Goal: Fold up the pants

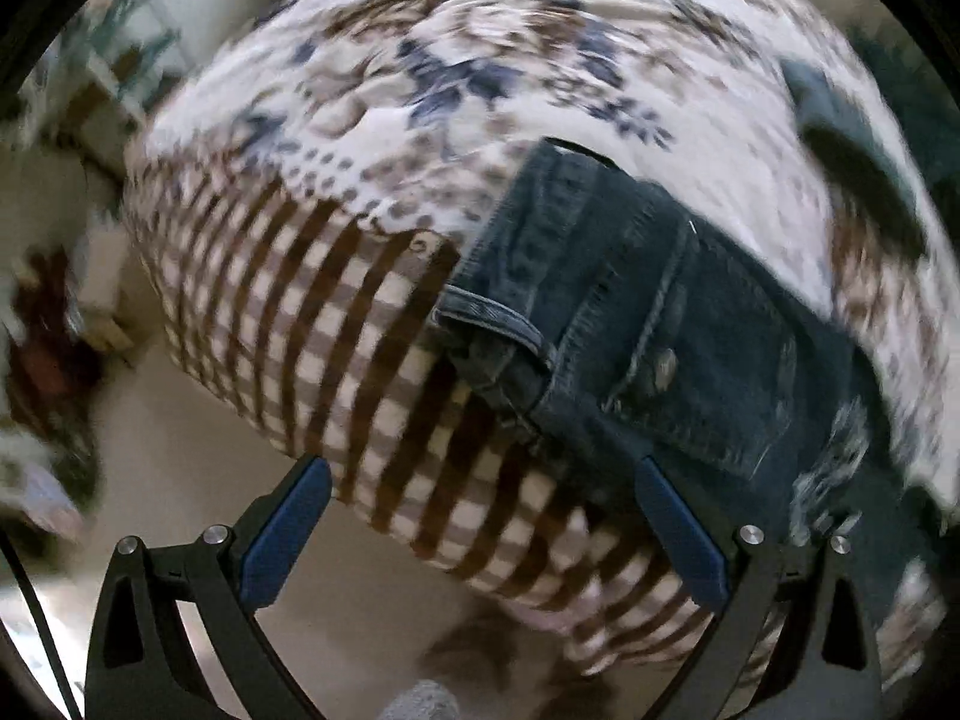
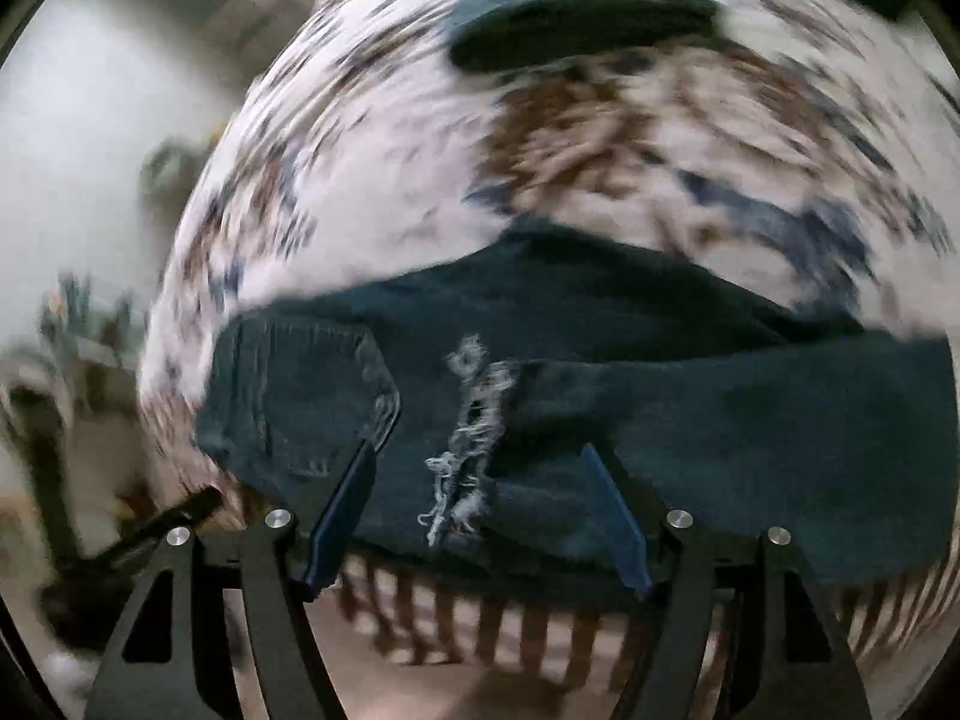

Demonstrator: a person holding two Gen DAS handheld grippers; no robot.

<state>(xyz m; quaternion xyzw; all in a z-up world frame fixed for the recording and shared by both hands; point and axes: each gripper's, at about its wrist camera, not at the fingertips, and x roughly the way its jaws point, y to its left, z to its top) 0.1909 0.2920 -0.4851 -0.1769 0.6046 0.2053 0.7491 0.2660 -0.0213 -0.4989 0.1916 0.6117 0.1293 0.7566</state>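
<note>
Jeans [image 1: 660, 324] lie folded across the near edge of the bed, dark denim on a floral bedspread [image 1: 420, 60] whose checked border [image 1: 372, 372] hangs over the side. In your left wrist view they run from the centre down to the lower right, waistband end toward the middle of the frame, a pocket with a rivet facing up. Your left gripper [image 1: 483, 531] stands wide open at the bottom of the frame with nothing between its blue pads; the checked border and bare floor show through the gap. In your right wrist view the jeans span the frame's middle band from left to right, a frayed rip near centre. Your right gripper [image 2: 480, 510] is spread apart too, its pads above the denim's near fold (contact is hard to judge in the blur) and gripping nothing. A second dark garment [image 2: 576, 12] lies well apart at the top. Open bedspread fills the upper half of both views.
</note>
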